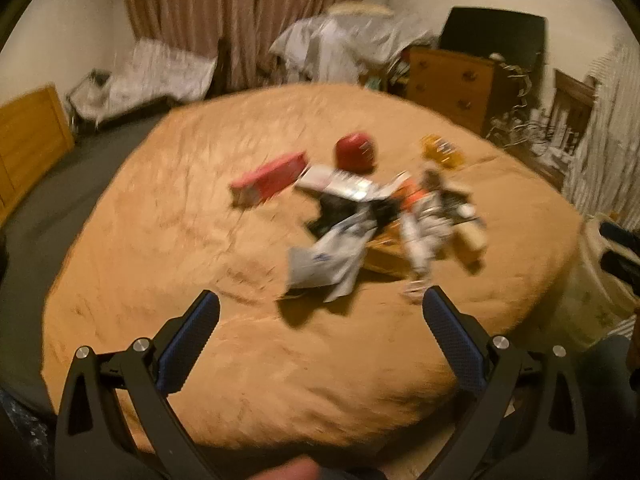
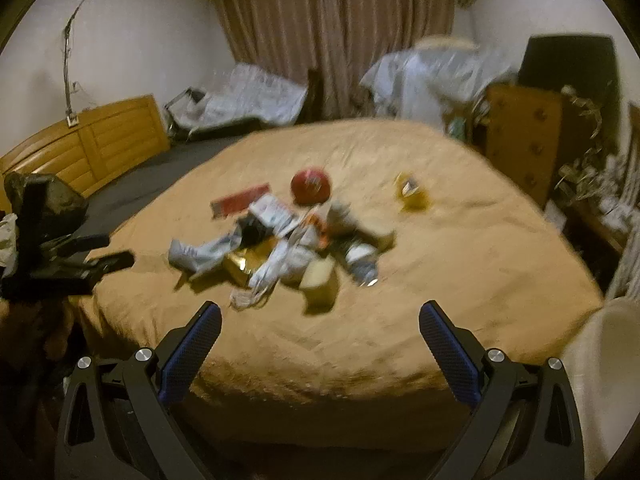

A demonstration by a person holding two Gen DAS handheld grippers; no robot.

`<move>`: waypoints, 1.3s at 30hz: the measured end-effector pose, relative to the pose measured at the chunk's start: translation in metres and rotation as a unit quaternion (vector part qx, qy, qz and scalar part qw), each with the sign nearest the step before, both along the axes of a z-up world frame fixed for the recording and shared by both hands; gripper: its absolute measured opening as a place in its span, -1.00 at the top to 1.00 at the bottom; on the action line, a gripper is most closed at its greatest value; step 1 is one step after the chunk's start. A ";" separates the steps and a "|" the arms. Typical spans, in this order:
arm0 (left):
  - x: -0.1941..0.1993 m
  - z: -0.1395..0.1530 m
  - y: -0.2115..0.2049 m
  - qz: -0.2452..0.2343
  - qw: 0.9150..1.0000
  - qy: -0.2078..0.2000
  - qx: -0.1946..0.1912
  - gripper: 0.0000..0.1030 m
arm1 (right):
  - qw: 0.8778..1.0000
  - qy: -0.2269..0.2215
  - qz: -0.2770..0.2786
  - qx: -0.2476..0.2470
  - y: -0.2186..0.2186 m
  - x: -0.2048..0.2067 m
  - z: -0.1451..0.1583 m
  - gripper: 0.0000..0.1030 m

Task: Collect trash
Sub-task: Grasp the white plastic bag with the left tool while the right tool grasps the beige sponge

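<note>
A heap of trash point(image 1: 380, 216) lies on a bed with a tan blanket point(image 1: 200, 240): crumpled white wrappers, a red box point(image 1: 270, 178), a round red container point(image 1: 356, 152), a yellow wrapper point(image 1: 442, 152). My left gripper point(image 1: 322, 308) is open and empty, above the blanket just short of the heap. In the right wrist view the same heap point(image 2: 288, 244) lies mid-bed, with the red box point(image 2: 240, 202), the red container point(image 2: 310, 186) and the yellow wrapper point(image 2: 412, 192). My right gripper point(image 2: 320, 316) is open and empty, near the heap's front edge. Both views are blurred.
A wooden headboard point(image 2: 100, 144) stands at left, a wooden dresser point(image 1: 452, 80) at the back right with a dark screen point(image 1: 496, 36) above it. Curtains point(image 2: 336, 40) hang behind. Draped cloths point(image 1: 344, 44) sit beyond the bed. The left gripper's body point(image 2: 52, 256) shows at the right wrist view's left edge.
</note>
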State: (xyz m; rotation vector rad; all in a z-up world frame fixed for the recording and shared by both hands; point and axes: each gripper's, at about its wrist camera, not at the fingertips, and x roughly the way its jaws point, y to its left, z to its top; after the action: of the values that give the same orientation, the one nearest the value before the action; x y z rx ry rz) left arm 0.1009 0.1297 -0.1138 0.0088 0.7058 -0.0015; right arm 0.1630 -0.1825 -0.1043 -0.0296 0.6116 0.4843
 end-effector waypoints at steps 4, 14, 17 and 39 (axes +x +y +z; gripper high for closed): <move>0.029 -0.017 0.016 -0.025 0.999 0.029 -0.011 -0.88 | 0.999 0.026 0.025 -0.001 0.024 0.028 -0.026 -0.79; 0.107 -0.031 -0.004 -0.129 0.989 0.065 0.028 -0.85 | 0.996 0.087 0.034 -0.012 0.065 0.108 -0.067 -0.68; 0.122 -0.043 -0.016 -0.155 0.982 0.089 0.053 -0.85 | 0.994 0.102 0.033 -0.016 0.074 0.129 -0.074 -0.65; 0.087 -0.038 -0.001 -0.064 0.997 0.053 0.004 0.36 | 0.997 0.069 0.021 -0.020 0.081 0.123 -0.065 0.36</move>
State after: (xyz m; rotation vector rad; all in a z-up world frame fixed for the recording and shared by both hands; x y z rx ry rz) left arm 0.1878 0.1291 -0.1522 0.0611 0.8113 -0.1225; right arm 0.2858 -0.1017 -0.1692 -0.0471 0.7582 0.5169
